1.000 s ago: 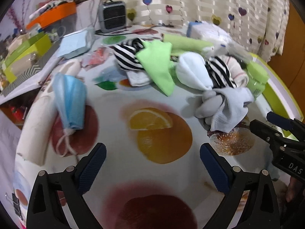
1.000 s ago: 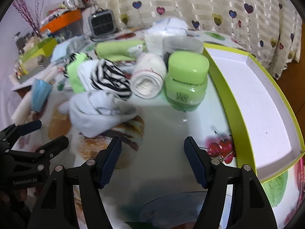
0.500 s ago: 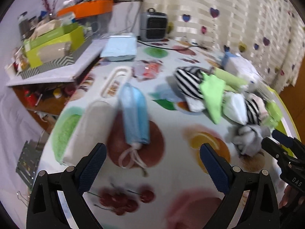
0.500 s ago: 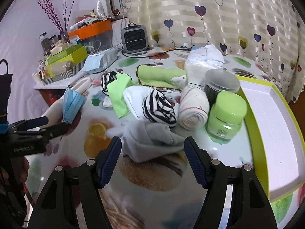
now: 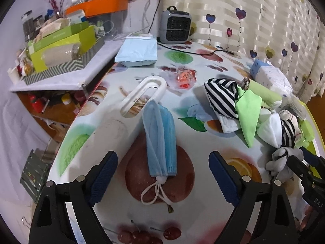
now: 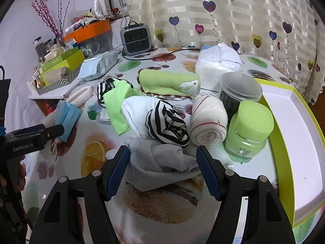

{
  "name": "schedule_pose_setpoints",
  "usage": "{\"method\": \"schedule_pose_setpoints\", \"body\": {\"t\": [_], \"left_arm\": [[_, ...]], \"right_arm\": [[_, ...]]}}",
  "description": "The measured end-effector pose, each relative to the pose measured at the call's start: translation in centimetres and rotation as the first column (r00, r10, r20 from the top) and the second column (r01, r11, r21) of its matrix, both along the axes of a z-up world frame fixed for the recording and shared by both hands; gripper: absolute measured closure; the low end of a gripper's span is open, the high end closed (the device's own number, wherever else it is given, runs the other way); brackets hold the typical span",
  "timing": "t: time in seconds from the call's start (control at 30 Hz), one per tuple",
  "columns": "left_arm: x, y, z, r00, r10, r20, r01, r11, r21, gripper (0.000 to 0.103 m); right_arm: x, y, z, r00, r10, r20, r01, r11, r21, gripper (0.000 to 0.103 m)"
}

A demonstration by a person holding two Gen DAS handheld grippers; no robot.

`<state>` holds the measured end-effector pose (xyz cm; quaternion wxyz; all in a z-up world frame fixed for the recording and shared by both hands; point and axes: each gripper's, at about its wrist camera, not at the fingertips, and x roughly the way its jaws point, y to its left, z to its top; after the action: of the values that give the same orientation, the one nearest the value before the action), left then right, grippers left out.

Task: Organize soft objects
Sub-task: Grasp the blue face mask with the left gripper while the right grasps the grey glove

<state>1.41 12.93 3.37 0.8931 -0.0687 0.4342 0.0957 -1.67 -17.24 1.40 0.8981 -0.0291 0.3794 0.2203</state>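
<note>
Blue face mask (image 5: 160, 138) is lying folded lengthwise on the surface (image 5: 203, 142), w/ its white ear loops (image 5: 155, 191) trailing toward the camera. It's sitting right between the jaws of the left hand-held gripper (image 5: 163, 178), which are closing in but not pressing on it yet, so nothing is gripped. Judging by the look, it's v. light, limp, pleated fabric; it'll sag and may unfold if lifted by one edge. Best hold prob. across the bunched end where the loops are meeting, or mid-body so all layers are getting pinched together. Loops could snag.

Right hand-held gripper (image 6: 162, 166) is hanging released over the grey sock bundle (image 6: 160, 162), jaws wide on either side of it, not squeezing. Also soft, squashy; a grab across the middle should be working fine.

Left wrist view is showing the mask's full length and the white clip (image 5: 144, 93) behind it. Right wrist view is showing what the left barely catches: the rolled bandage (image 6: 209, 122), green jar (image 6: 248, 130) and the green-rimmed tray (image 6: 284, 158), likely the drop spot.
</note>
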Motion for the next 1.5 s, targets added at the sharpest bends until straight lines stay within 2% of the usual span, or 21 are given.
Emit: {"method": "schedule_pose_setpoints", "body": {"t": [0.1,0.23,0.3,0.4,0.5,0.63,0.8,0.9,1.03,1.37,1.5], "left_arm": [[0.4,-0.3,-0.3,1.000,-0.003,-0.009,0.003,0.999,0.033,0.028],[0.7,-0.4,-0.5,1.000,-0.012,-0.008,0.013,0.999,0.051,0.033],[0.7,-0.4,-0.6,1.000,-0.019,-0.008,0.019,0.999,0.045,0.042],[0.8,-0.7,-0.9,0.999,-0.048,-0.018,0.049,0.998,0.027,0.047],[0.9,-1.0,-1.5,0.996,-0.085,-0.027,0.084,0.996,-0.039,0.049],[1.0,-1.7,-2.0,0.992,-0.124,-0.025,0.122,0.990,-0.064,0.049],[1.0,-2.4,-1.9,0.985,-0.174,-0.010,0.172,0.979,-0.108,0.049],[0.9,-2.0,-1.8,0.993,-0.118,-0.017,0.116,0.991,-0.066,0.049],[1.1,-0.1,-1.9,0.999,-0.035,-0.035,0.030,0.991,-0.127,0.046],[2.2,0.4,-1.8,0.999,0.025,-0.042,-0.032,0.984,-0.175,0.045],[2.6,-0.1,-1.9,0.999,0.017,-0.040,-0.023,0.990,-0.141,0.045]], "right_arm": [[0.0,0.2,-0.1,1.000,-0.002,0.006,0.003,1.000,-0.022,0.034],[-0.2,0.3,0.0,0.999,-0.024,0.024,0.025,0.998,-0.052,0.034],[-0.2,0.1,0.0,0.999,-0.027,0.022,0.027,0.999,-0.045,0.036],[-0.5,0.1,0.2,0.999,-0.028,0.037,0.030,0.998,-0.053,0.051],[-0.6,0.1,0.4,0.999,-0.024,0.047,0.027,0.998,-0.060,0.072],[-1.0,-0.4,0.5,0.999,-0.025,0.043,0.027,0.998,-0.048,0.082],[-1.6,-1.3,1.0,0.998,-0.030,0.061,0.033,0.999,-0.039,0.083],[-1.7,-1.5,1.0,0.998,-0.031,0.059,0.033,0.998,-0.044,0.083],[-2.1,-1.7,0.9,0.998,-0.017,0.053,0.019,0.999,-0.033,0.084],[-2.6,-2.0,0.6,0.999,0.005,0.049,-0.004,1.000,-0.024,0.084],[-2.8,-2.2,0.6,0.999,0.016,0.052,-0.015,1.000,-0.019,0.084]]}}
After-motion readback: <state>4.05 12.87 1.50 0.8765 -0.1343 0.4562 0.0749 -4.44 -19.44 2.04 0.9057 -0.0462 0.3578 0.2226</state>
